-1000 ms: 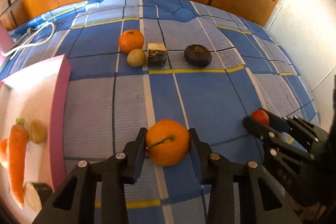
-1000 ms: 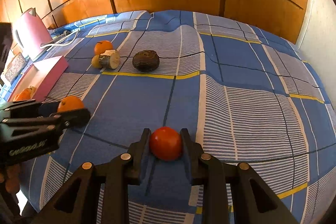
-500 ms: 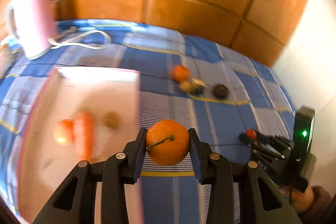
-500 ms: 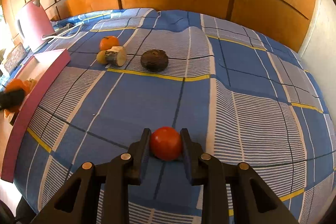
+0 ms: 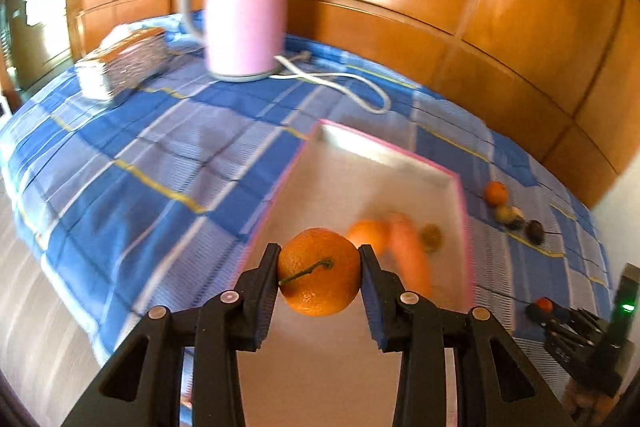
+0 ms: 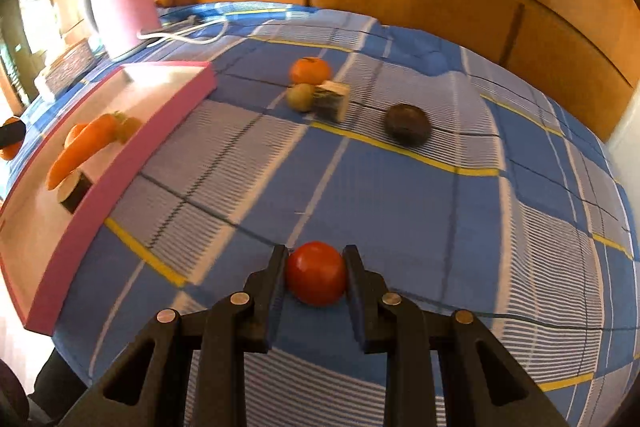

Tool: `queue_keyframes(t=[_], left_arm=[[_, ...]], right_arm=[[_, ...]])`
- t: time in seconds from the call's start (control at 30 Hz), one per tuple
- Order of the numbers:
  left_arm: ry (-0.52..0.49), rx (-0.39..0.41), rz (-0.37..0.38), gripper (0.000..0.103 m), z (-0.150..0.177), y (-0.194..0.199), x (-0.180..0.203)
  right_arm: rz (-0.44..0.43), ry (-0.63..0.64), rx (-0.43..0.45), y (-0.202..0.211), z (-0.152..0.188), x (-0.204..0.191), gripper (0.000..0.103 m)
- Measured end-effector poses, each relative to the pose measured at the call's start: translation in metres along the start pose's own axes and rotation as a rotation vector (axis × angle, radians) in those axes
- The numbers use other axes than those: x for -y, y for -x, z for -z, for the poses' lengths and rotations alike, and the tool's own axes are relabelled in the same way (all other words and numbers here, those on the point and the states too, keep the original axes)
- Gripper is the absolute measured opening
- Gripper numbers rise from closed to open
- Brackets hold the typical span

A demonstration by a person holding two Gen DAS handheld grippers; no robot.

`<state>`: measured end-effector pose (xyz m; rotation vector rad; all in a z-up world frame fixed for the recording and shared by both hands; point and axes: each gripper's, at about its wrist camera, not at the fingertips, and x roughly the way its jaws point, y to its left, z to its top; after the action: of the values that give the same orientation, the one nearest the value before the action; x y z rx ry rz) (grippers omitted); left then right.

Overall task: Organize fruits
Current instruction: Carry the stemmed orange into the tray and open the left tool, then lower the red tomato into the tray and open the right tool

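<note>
Left wrist: my left gripper [image 5: 319,271] is clamped on the round orange with green stem [image 5: 319,271], over the pink-rimmed white tray [image 5: 463,211] near a blurred carrot [image 5: 408,255]; advise lowering onto bare floor before releasing | Right wrist: my right gripper [image 6: 316,274] is clamped on the small red tomato [image 6: 316,274] above the blue checked cloth [image 6: 400,203], apart from the tray; advise holding level.

The carrot [image 5: 408,259] and other tray [image 5: 462,211] contents are motion-blurred in the left view; the right view's edge cuts the tray's near end.
</note>
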<state>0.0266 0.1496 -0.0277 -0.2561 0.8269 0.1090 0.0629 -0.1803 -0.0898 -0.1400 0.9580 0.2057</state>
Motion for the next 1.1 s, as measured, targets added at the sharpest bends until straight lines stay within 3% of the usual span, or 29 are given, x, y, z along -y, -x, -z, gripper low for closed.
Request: queue_keyframes(t=[0.23, 0.37, 0.63, 0.83, 1.1], left_arm=[[0.036, -0.005, -0.029, 0.042, 0.011, -0.001, -0.015], [0.029, 0.022, -0.039, 0.050, 0.011, 0.007, -0.010], [0.021, 0.038, -0.028, 0.053, 0.015, 0.015, 0.000], [0.017, 0.030, -0.027, 0.055, 0.019, 0.015, 0.003], [0.011, 0.049, -0.031, 0.064, 0.019, 0.020, 0.007]], right_arm=[[-0.039, 0.029, -0.011, -0.001, -0.004, -0.021, 0.027], [-0.056, 0.032, -0.017, -0.001, -0.005, -0.029, 0.027], [-0.112, 0.059, 0.002, 0.005, -0.015, -0.046, 0.027], [-0.183, 0.069, 0.018, 0.014, -0.026, -0.060, 0.027], [-0.285, 0.130, 0.033, 0.025, -0.040, -0.094, 0.027]])
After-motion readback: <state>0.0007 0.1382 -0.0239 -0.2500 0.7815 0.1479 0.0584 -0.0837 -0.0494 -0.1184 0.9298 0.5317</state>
